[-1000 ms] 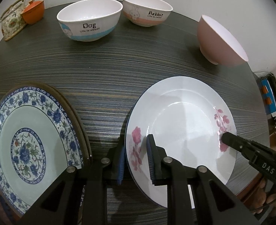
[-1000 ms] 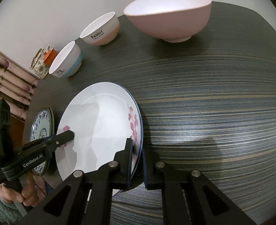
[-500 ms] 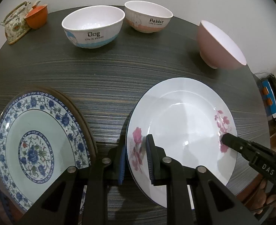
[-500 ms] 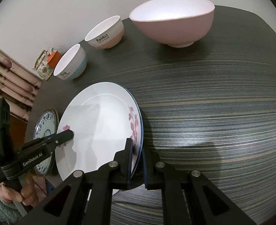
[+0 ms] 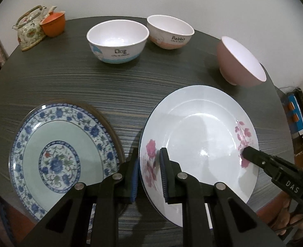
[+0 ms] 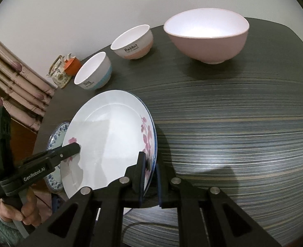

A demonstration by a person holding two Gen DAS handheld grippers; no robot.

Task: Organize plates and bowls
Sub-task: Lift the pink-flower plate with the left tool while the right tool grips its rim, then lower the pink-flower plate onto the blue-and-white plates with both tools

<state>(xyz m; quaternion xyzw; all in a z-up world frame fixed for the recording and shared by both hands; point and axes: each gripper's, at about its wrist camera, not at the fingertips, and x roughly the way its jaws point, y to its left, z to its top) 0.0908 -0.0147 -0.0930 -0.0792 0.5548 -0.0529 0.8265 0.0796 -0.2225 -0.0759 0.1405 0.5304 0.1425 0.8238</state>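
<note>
Item: white plate (image 5: 200,140), rose print, lifted off the table (image 5: 130,86) and tilted, held between both grippers.
Left gripper (image 5: 149,173): clamped on the plate's rim by the rose.
Right gripper (image 6: 150,177): clamped on the opposite rim, over the pink sprig.
Blue plate (image 5: 58,154): just left of the left gripper, on the table's near edge; seems to rest on a brown plate beneath.
Bowls: Dog bowl (image 5: 118,41) and Rabbit bowl (image 5: 171,34) ahead, well apart; pink bowl (image 5: 239,61) ahead of the right gripper, near the white plate's far rim.
Risk, slip: thin glazed rim, narrow bite; uneven pull between hands could twist it free.
Risk, knock: a leftward swing low could clip the blue plate and push it off the edge.
Risk, drop: the white plate's near rim overhangs the table edge.
Open room: bare table ahead, between plates and bowls; wide bare stretch right of the right gripper.
</note>
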